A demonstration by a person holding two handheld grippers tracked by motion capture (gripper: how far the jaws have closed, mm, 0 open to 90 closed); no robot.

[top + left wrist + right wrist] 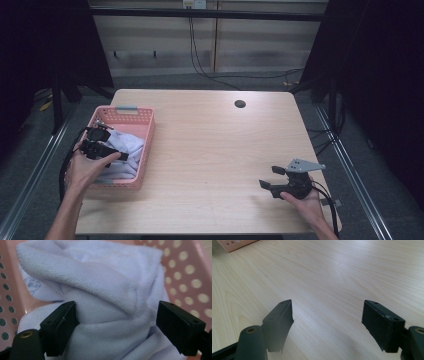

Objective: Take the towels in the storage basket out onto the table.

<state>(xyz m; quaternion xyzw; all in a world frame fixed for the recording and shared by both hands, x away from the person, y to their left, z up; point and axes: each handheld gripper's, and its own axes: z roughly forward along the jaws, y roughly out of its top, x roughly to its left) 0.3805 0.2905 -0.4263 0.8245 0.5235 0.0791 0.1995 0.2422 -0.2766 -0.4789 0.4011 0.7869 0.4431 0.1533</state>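
Note:
A pink perforated basket (131,112) stands at the table's left edge with a crumpled white towel (126,144) inside. My left gripper (116,159) reaches down into the basket over the towel. In the left gripper view the left gripper (117,322) has its jaws wide apart, a thick fold of towel (100,277) bulges between them, and the pads do not squeeze it; the basket wall (185,272) rises behind. My right gripper (271,177) rests near the table's front right, open. In the right gripper view the right gripper (328,322) has only bare wood between its jaws.
The light wooden table (215,145) has a round cable hole (240,104) near its far edge. A corner of the basket (234,245) appears at the top left of the right gripper view. Cables trail from both grippers off the table's front edge.

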